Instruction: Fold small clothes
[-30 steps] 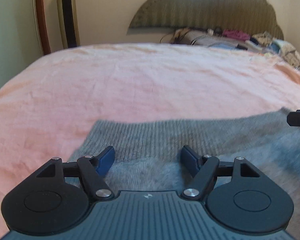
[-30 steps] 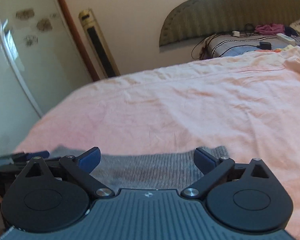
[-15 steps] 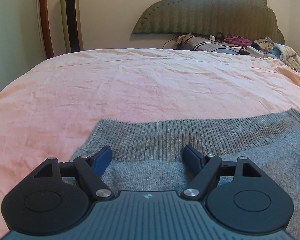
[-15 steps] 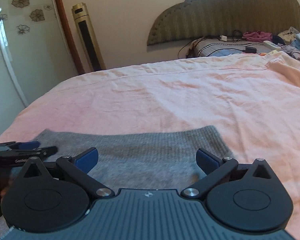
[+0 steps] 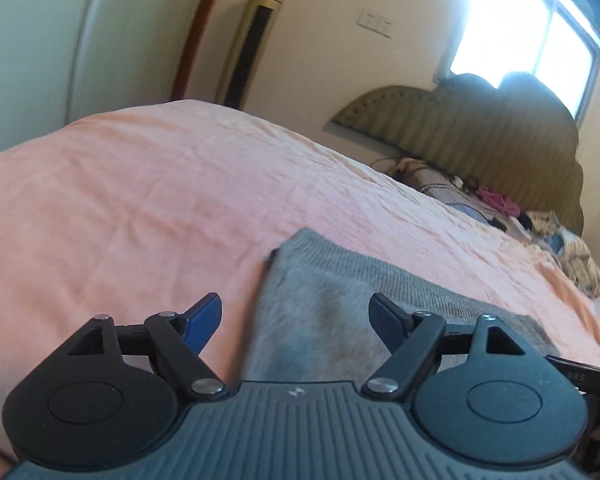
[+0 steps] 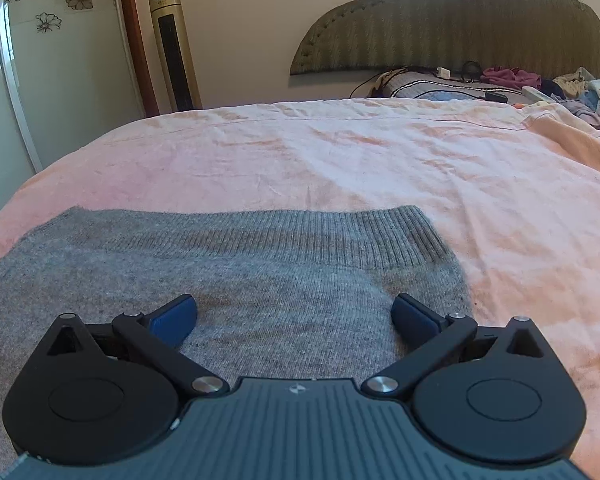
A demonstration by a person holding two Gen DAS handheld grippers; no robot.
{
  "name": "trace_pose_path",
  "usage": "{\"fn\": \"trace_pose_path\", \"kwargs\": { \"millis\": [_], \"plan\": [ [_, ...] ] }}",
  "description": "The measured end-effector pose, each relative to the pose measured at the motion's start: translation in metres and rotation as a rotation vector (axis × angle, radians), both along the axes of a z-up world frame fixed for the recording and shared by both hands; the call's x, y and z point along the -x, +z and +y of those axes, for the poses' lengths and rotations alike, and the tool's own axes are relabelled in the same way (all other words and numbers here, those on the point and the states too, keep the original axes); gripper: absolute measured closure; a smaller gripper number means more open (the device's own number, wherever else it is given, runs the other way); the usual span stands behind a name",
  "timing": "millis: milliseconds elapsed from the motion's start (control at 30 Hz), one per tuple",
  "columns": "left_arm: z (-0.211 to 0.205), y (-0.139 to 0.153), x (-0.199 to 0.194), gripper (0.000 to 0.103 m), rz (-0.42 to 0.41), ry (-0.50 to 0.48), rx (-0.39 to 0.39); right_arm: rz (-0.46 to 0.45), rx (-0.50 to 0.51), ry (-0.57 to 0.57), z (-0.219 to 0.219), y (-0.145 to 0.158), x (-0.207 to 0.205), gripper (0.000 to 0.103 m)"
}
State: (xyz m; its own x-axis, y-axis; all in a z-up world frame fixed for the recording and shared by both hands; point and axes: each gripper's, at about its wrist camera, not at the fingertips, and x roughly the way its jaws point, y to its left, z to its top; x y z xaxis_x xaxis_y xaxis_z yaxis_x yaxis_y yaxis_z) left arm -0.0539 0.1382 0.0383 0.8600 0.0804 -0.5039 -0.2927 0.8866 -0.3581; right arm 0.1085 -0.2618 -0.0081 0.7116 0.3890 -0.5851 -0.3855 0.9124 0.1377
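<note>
Tongs left (image 5: 296,316) opening wide, gripping nothing; tongs right (image 6: 294,316) open over grey sweater (image 6: 260,272), empty

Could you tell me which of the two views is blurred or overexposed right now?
Left wrist view: tilted and motion-smeared, the grey knit garment soft-edged, the window blown out white. Right wrist view: sharp and evenly lit, the garment's ribbed hem crisp, with only fisheye bending on the pink bedsheet.

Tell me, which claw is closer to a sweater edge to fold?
Probably the left claw: opening, it straddles the grey sweater's side edge. The right claw hangs open over the sweater's middle.
</note>
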Motion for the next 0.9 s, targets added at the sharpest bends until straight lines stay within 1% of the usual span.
{"fn": "trace_pose_path", "kwargs": {
  "millis": [67,133,167,200,233,300,333,367,433,467,500,533,567,600,733,767,800,833,867,900],
  "plan": [
    [0.012,-0.009,0.047,0.021,0.019,0.059,0.102,-0.001,0.001,0.0,0.0,0.0,0.001,0.0],
    [0.019,-0.024,0.08,0.021,0.052,0.096,0.231,-0.001,-0.001,0.0,0.0,0.0,0.001,0.0],
    [0.018,-0.028,0.092,0.021,0.032,0.096,0.258,-0.001,-0.001,-0.001,0.0,0.0,0.001,0.0],
    [0.015,-0.027,0.099,0.02,0.015,0.1,0.264,-0.002,-0.001,-0.001,0.0,0.0,0.001,0.0],
    [0.012,-0.027,0.099,0.02,0.009,0.079,0.28,-0.003,0.0,-0.002,0.0,0.0,0.001,0.0],
    [0.008,-0.031,0.087,0.02,0.004,0.016,0.357,-0.004,0.001,-0.003,0.001,0.0,0.001,0.0],
    [0.005,-0.035,0.079,0.02,0.009,0.002,0.401,-0.004,0.0,-0.003,0.0,0.0,0.001,0.0],
    [0.002,-0.037,0.071,0.02,0.003,-0.002,0.413,-0.004,-0.001,-0.004,0.0,0.001,0.002,0.0],
    [-0.004,-0.038,0.055,0.022,0.001,0.011,0.401,-0.006,-0.004,-0.007,-0.001,0.001,0.003,0.0],
    [-0.005,-0.039,0.05,0.027,-0.002,0.03,0.413,-0.006,-0.006,-0.009,-0.001,0.001,0.003,0.0],
    [-0.005,-0.041,0.044,0.06,0.005,0.037,0.442,-0.007,-0.009,-0.011,-0.002,0.001,0.003,0.0],
    [-0.004,-0.046,0.036,0.094,0.042,0.049,0.469,-0.008,-0.012,-0.012,-0.002,0.001,0.004,0.0],
    [-0.002,-0.051,0.03,0.096,0.09,0.08,0.476,-0.008,-0.016,-0.013,-0.003,0.001,0.004,0.0],
    [-0.001,-0.054,0.028,0.097,0.085,0.089,0.484,-0.008,-0.019,-0.014,-0.004,0.001,0.004,0.0],
    [-0.006,-0.048,0.027,0.097,0.095,0.083,0.416,-0.01,-0.022,-0.018,-0.004,0.004,0.005,0.0],
    [-0.007,-0.045,0.026,0.097,0.089,0.093,0.396,-0.02,-0.024,-0.03,-0.004,0.007,0.007,0.0],
    [-0.009,-0.041,0.025,0.097,0.083,0.097,0.355,-0.032,-0.04,-0.065,-0.004,0.015,0.01,0.0],
    [-0.017,-0.034,0.024,0.098,0.071,0.076,0.276,-0.038,-0.086,-0.092,-0.004,0.024,0.014,0.0],
    [-0.028,-0.026,0.021,0.098,0.046,0.038,0.193,-0.028,-0.156,-0.078,-0.002,0.033,0.017,0.0],
    [-0.041,-0.018,0.018,0.098,0.018,-0.008,0.116,0.009,-0.249,-0.024,0.002,0.042,0.017,0.0]
  ]
}}
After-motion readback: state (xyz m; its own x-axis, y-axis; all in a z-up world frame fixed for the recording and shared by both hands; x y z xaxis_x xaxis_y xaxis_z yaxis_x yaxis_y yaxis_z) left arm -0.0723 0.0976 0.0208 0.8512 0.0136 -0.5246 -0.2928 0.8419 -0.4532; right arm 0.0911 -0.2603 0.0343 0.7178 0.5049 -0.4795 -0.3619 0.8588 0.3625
